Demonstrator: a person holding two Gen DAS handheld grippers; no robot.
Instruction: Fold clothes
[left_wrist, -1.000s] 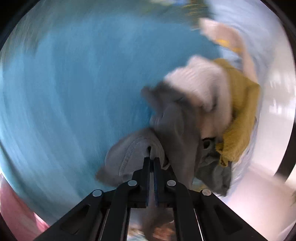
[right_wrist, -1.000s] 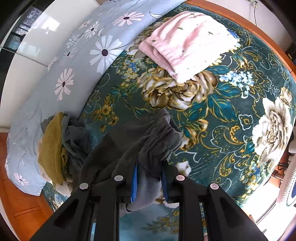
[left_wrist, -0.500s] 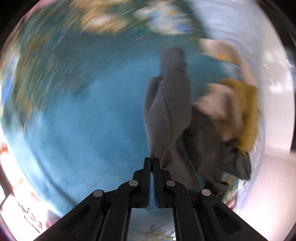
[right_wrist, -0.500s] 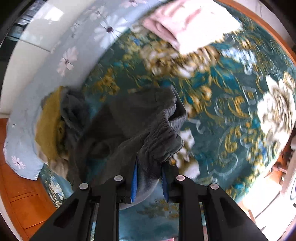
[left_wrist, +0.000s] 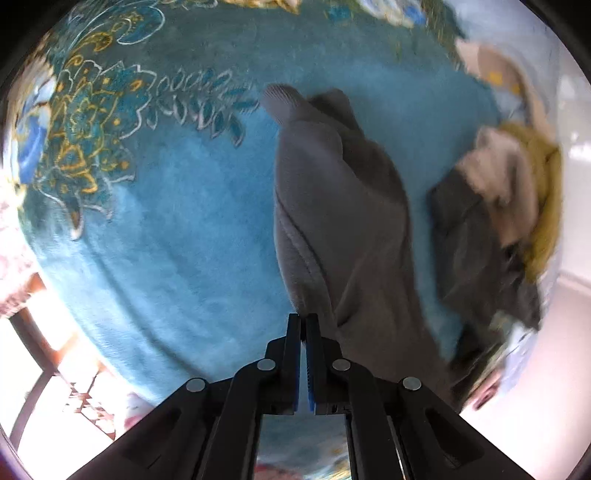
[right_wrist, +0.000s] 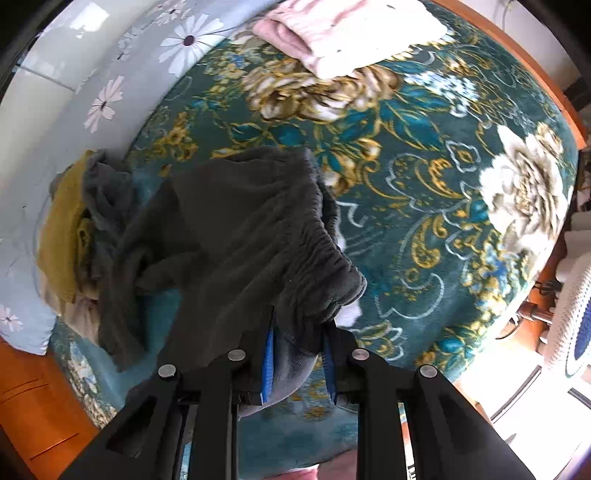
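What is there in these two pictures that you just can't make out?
- Left wrist view: the laundry pile at the right edge is smeared by motion blur, so its separate garments can't be told apart.
- Right wrist view: the grey trousers bunch between the right gripper fingers, hiding the pinched part.
- Right wrist view: the pink folded garment is cut off by the top edge.

The right gripper points down at the bed, its jaws clamped on the bunched elastic waistband of dark grey trousers, which trail off over the teal floral blanket. Just beyond them, at the blanket's edge by the daisy-print sheet, lies a heap of mustard and grey clothes. A folded pink garment sits near the blanket's far edge.
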